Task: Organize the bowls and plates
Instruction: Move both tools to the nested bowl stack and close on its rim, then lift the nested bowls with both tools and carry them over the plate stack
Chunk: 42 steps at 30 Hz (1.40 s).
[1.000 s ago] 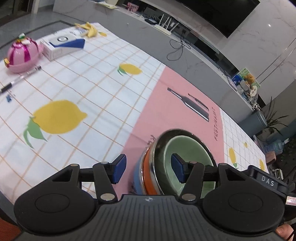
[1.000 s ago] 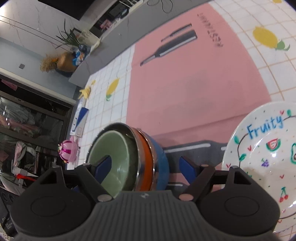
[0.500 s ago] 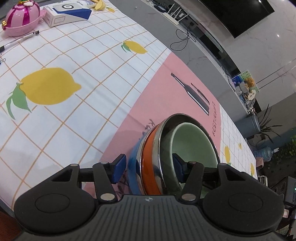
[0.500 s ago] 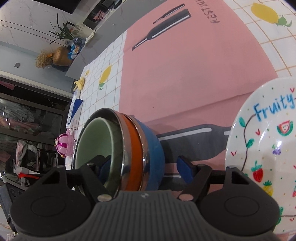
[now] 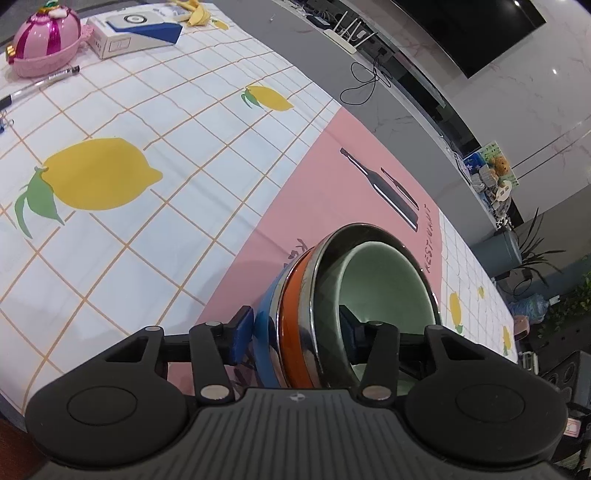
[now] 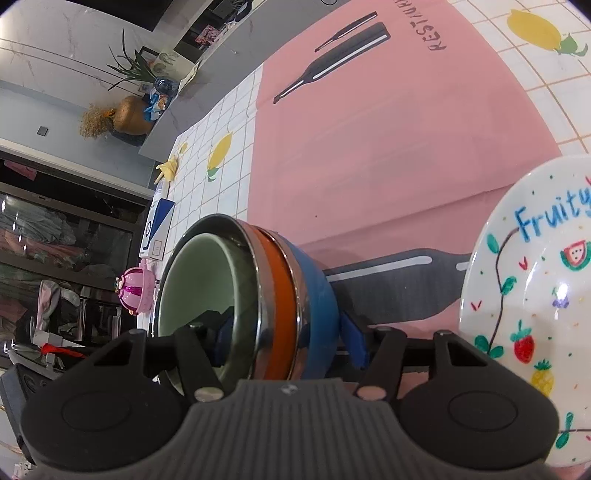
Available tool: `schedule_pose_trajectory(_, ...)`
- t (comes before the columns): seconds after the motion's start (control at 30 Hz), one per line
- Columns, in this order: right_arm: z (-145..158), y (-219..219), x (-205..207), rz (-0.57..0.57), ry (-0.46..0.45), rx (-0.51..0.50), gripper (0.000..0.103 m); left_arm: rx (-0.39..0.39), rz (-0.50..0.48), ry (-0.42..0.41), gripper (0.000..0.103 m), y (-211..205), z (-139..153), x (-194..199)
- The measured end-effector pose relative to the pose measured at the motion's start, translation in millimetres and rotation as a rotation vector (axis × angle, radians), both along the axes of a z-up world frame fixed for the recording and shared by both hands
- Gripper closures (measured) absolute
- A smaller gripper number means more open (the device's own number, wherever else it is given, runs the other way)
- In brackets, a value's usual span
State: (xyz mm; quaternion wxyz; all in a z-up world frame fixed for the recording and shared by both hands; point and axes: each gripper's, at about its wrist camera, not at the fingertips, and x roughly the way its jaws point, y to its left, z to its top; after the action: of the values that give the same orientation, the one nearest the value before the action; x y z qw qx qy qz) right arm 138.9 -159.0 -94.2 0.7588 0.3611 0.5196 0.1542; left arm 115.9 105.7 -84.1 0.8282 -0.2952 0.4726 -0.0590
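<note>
Bowls [image 5: 332, 295] stacked on the pink mat [image 5: 332, 166], both my claws gripping their rims.
My left claw [image 5: 295, 328] and right claw [image 6: 284, 332] pinch opposite sides; the plate [image 6: 535, 288] sits near, with bare cloth [image 5: 147, 129] beyond.

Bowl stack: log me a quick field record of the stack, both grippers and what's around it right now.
stack: nested bowls; pale green inside, then steel, orange, blue outermost
stack pose: tilted, opening faces sideways
left gripper: straddles stack wall, one finger inside the green bowl, one outside on the blue; firm clamp not confirmed
right gripper: same straddle from the opposite side
plate: white Fruity plate, beside stack, apart from it
surface: pink restaurant mat on lemon tablecloth
far clutter: pink lidded dish, white-blue box, pen
</note>
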Motion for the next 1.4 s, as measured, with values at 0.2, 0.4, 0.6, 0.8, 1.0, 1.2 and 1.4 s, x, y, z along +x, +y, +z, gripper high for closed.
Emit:
schedule_pose_trajectory(0.2,3.6,2.1,-2.9,0.007,-0.029,-0.031,0.048,0.048,-0.013,-0.031,0.051,-4.8,3.4,-2.9)
schedule_pose_trajectory(0.4,4.9,1.6,-6.7,-0.002,-0.038,-0.046,0.051,0.04,-0.023,-0.032,0.052,-5.3,5.9,-4.7)
schedule_pose_trajectory(0.6,7.2,-9.0,-11.7,-0.019,-0.035,-0.031,0.052,0.025,-0.035,-0.058,0.052,-10.3,14.4,-8.7)
schedule_pose_trajectory(0.8,17.7,-23.0,-22.5,-0.046,-0.059,-0.011,0.053,0.028,-0.057,-0.093,0.051,-23.6,30.2,-13.3)
schedule_pose_trajectory(1.0,31.9,-45.8,-33.8,-0.081,-0.089,0.012,0.054,0.049,-0.087,-0.132,0.051,-47.9,48.9,-18.3)
schedule_pose_trajectory(1.2,51.4,-75.7,-49.1,-0.123,-0.151,-0.007,0.055,0.054,-0.131,-0.155,0.051,-79.2,63.1,-22.1)
schedule_pose_trajectory(1.4,58.3,-115.3,-63.8,-0.175,-0.17,0.031,0.055,0.078,-0.177,-0.184,0.051,-116.1,74.6,-27.0)
